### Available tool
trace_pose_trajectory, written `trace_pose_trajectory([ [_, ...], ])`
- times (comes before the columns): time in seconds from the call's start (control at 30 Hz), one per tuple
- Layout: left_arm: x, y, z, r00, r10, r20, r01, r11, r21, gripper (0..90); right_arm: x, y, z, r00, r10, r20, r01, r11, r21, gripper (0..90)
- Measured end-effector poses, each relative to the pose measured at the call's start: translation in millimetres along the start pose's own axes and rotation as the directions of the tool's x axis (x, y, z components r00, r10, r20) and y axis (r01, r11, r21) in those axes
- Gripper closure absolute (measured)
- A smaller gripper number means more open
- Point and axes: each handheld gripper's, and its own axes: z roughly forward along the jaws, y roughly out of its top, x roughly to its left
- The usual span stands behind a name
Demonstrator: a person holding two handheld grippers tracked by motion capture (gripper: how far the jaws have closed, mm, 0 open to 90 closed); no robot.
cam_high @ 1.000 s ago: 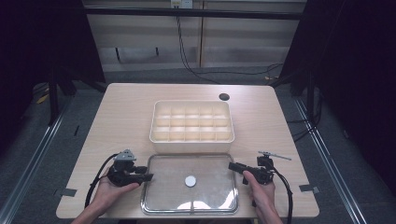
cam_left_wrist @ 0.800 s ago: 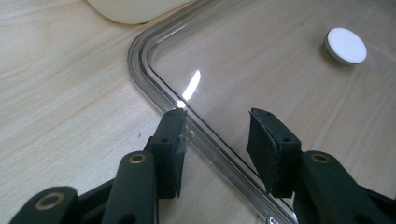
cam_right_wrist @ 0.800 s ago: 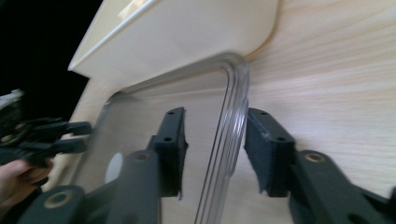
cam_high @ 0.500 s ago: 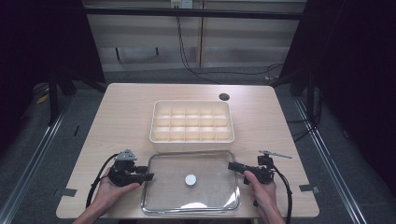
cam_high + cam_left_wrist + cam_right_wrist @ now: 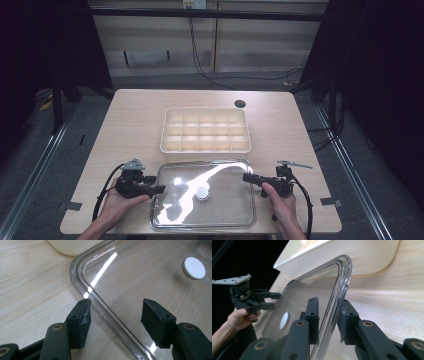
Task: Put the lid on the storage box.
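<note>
The right claw [image 5: 328,322] is clenched on the right rim of the clear rectangular plastic lid [image 5: 312,290]: one black pad lies on the inside of the rim and the other on the outside, and its jaws have just been closing on that edge. In the high view this claw [image 5: 246,176] meets the lid [image 5: 220,205] at its right side. The left claw [image 5: 115,317] is released; its jaws have just been opening, and they stand apart over the left rim of the lid [image 5: 140,277] without pressing it. No writing or label can be read on any thing.

The lid is transparent with rounded corners, a raised double rim and a small round white knob [image 5: 202,193] in the middle; light reflects strongly on it. It lies on the pale wooden surface [image 5: 130,130], near the front edge, just before the cream plastic tray with many compartments [image 5: 205,130].
</note>
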Motion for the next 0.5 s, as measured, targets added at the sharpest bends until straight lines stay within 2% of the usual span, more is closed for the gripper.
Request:
trace_pose_trajectory([
  [0.1,1.5,-0.4,0.0,0.9996,-0.020,0.019,0.020,0.9998,-0.008,36.0,1.4,0.4,-2.1,0.9999,-0.004,-0.013,0.004,1.000,-0.007,74.1],
  [0.3,1.0,-0.5,1.0,0.9992,-0.028,0.029,0.029,0.9995,-0.013,32.7,1.7,0.9,-2.5,0.9998,-0.012,-0.018,0.012,1.000,-0.011,74.1],
  [0.4,-0.6,-0.3,2.3,0.9983,-0.029,0.051,0.030,0.9995,-0.014,34.3,2.9,1.4,-2.4,0.9995,-0.031,0.011,0.031,1.000,0.007,73.0],
  [0.5,0.1,-0.1,2.2,0.9962,-0.047,0.073,0.048,0.9987,-0.017,35.9,2.7,1.4,-1.9,0.9994,-0.030,0.019,0.030,0.999,0.013,72.7],
])
